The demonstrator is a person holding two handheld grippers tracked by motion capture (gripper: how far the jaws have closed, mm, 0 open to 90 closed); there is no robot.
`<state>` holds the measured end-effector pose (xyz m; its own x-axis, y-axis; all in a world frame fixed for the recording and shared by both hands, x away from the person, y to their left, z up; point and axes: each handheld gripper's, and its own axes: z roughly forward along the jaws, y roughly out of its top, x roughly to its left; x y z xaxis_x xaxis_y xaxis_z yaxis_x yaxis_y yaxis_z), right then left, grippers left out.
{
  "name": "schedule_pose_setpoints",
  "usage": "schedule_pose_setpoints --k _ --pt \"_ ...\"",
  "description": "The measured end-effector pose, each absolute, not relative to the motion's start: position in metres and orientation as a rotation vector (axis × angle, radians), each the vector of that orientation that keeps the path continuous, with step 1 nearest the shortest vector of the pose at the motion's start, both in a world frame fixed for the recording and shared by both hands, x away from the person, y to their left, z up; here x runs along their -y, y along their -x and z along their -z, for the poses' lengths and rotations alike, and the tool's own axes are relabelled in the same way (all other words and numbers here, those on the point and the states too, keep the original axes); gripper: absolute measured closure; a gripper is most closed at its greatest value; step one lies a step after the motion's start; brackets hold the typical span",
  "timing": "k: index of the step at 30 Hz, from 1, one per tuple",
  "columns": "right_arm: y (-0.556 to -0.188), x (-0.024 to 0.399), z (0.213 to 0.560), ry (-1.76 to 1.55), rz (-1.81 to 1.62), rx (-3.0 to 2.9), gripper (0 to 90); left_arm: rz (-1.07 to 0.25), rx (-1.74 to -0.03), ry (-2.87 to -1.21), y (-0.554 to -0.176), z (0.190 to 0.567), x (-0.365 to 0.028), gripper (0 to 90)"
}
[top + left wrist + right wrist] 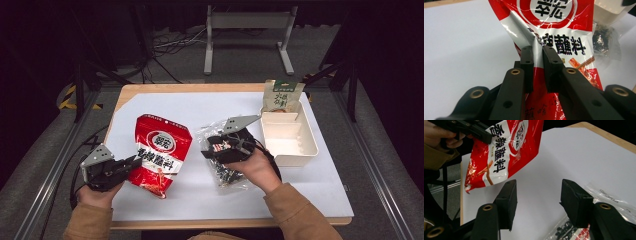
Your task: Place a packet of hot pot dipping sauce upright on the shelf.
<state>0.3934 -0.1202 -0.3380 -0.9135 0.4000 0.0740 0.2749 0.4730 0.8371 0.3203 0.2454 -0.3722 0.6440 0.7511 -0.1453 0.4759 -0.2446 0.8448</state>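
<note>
A person sat at a table covered by a white sheet [190, 190], holding a two-jaw gripper in each hand. The left gripper [131, 163] was clamped on the near left edge of a red and white seasoning packet [159, 152] printed with Chinese characters; the left gripper view showed its jaws pinching a crumpled fold of the foil. The packet sat left of centre on the sheet, and in the right gripper view it appeared lifted and tilted. The right gripper [212, 146] hovered with its jaws spread wide and holding nothing, over a clear plastic bag of small dark parts [226, 172] lying near the middle. To the right stood an empty white divided tray [311, 142], with a green and cream pouch [281, 95] leaning at its far end. The main risk seemed to be the packet slipping, since only a thin wrinkled edge was gripped and the weight hung below it; a quick swing could tear the foil or drop it.
</note>
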Motion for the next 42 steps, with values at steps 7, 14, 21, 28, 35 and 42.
schedule_pose_setpoints --k 7,14,21,28,35,42 --pt "-0.397 0.1 0.346 -0.596 -1.486 -2.601 46.0 -0.366 -0.941 -1.907 -0.317 0.371 -0.238 80.0" --pt "-0.398 0.089 0.351 -0.62 -1.511 -2.618 48.0 -0.339 -0.916 -1.925 -0.315 0.372 -0.233 80.0" --pt "-0.399 0.086 0.354 -0.612 -1.543 -2.648 59.1 -0.339 -0.899 -1.924 -0.314 0.371 -0.23 80.0" --pt "-0.398 0.087 0.35 -0.606 -1.596 -2.647 87.9 -0.326 -0.894 -1.921 -0.314 0.373 -0.229 79.9" --pt "-0.391 0.085 0.345 -0.559 -1.598 -2.603 88.9 -0.308 -0.889 -1.908 -0.316 0.374 -0.231 79.6" --pt "-0.385 0.085 0.334 -0.506 -1.625 -2.552 89.1 -0.325 -0.886 -1.91 -0.315 0.375 -0.23 79.5"
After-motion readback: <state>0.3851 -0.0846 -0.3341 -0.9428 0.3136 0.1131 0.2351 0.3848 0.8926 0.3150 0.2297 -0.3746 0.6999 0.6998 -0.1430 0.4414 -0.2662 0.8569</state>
